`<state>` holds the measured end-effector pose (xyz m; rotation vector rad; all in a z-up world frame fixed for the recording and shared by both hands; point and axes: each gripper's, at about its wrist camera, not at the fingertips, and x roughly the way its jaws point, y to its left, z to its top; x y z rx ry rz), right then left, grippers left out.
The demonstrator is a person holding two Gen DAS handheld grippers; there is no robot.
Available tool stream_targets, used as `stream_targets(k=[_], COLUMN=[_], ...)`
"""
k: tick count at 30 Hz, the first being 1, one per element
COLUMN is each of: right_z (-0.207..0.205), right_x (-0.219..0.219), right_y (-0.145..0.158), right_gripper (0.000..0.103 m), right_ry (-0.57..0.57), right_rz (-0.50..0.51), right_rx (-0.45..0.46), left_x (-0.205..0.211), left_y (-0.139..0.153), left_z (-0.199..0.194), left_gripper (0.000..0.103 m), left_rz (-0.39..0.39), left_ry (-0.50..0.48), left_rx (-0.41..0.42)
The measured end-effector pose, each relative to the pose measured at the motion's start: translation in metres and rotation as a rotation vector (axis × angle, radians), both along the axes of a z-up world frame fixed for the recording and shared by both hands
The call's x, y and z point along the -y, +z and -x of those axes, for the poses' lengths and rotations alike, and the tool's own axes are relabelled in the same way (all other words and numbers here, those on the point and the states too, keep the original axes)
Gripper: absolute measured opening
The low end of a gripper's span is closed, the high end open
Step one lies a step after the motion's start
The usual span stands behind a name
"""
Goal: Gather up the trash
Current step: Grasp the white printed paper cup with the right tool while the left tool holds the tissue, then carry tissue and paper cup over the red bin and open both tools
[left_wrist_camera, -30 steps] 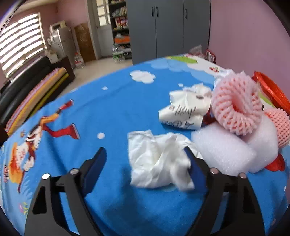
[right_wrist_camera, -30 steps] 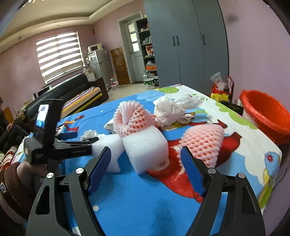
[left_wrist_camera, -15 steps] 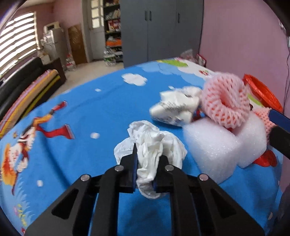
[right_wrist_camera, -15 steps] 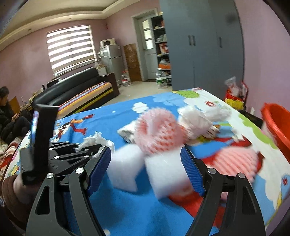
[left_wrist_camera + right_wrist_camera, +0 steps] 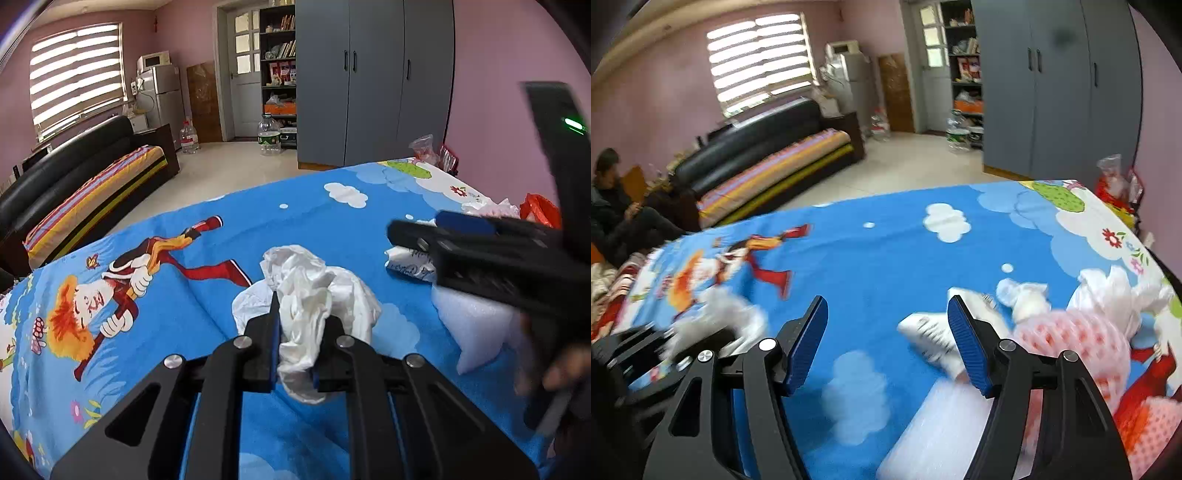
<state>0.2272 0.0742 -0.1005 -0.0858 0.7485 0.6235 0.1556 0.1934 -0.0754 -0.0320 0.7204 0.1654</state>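
- Right tongs (image 5: 886, 339), lower centre: jaws apart, just been closing, nothing between them.
- Blue cartoon sheet (image 5: 886, 251), centre.
- Pink foam net (image 5: 1075, 339), lower right.
- White foam block (image 5: 942, 432), bottom.

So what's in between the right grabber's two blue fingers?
Just bare blue cartoon sheet, seen in the right wrist view. The right gripper has been closing, and the printed wrapper sits just outside its right finger.

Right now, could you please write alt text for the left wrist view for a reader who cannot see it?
The left gripper is shut on a crumpled white tissue above a blue cartoon-print sheet. At the right, blurred, the right gripper reaches over white foam blocks and a printed paper wrapper.
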Motion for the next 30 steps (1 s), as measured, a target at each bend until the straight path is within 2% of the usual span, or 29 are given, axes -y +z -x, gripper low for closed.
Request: stream_targets(k=[3, 5, 7, 12, 14, 15, 16, 17, 22, 26, 30], right_z=[-0.018, -0.025, -0.030, -0.035, -0.036, -0.035, -0.034, -0.032, -0.005, 0.020, 0.040], right_x=[0.000, 0.004, 0.008, 0.010, 0.004, 0.003, 0.004, 0.008, 0.021, 0.038, 0.055], right_y=[-0.006, -0.010, -0.018, -0.030, -0.036, -0.038, -0.037, -0.036, -0.026, 0.003, 0.025], right_gripper=[0.066, 0.075, 0.077, 0.074, 0.065, 0.064, 0.053, 0.051, 0.050, 0.050, 0.050], right_ry=[-0.050, -0.062, -0.067, -0.053, -0.033, -0.020, -0.019, -0.023, -0.002, -0.012, -0.008], right_rz=[0.073, 0.103, 0.132, 0.168, 0.223, 0.230, 0.223, 0.193, 0.096, -0.010, -0.061], right_rx=[-0.014, -0.022, -0.043, -0.078, -0.098, -0.106, -0.102, -0.103, -0.052, 0.012, 0.053], left_x=[-0.001, 0.001, 0.003, 0.016, 0.021, 0.023, 0.024, 0.026, 0.030, 0.035, 0.042], left_y=[0.000, 0.000, -0.001, -0.002, -0.001, 0.000, 0.001, 0.003, 0.008, 0.014, 0.020], left_z=[0.002, 0.002, 0.001, 0.000, 0.001, 0.001, 0.001, 0.003, 0.009, 0.015, 0.023], left_gripper=[0.012, 0.012, 0.012, 0.012, 0.013, 0.013, 0.013, 0.013, 0.013, 0.013, 0.013], left_rz=[0.004, 0.010, 0.014, 0.014, 0.014, 0.017, 0.018, 0.014, 0.001, -0.009, -0.013], left_ry=[-0.004, -0.009, -0.014, -0.045, -0.054, -0.058, -0.059, -0.062, -0.063, -0.063, -0.070], left_rx=[0.001, 0.001, 0.001, -0.005, -0.006, -0.005, -0.005, -0.002, 0.009, 0.019, 0.031])
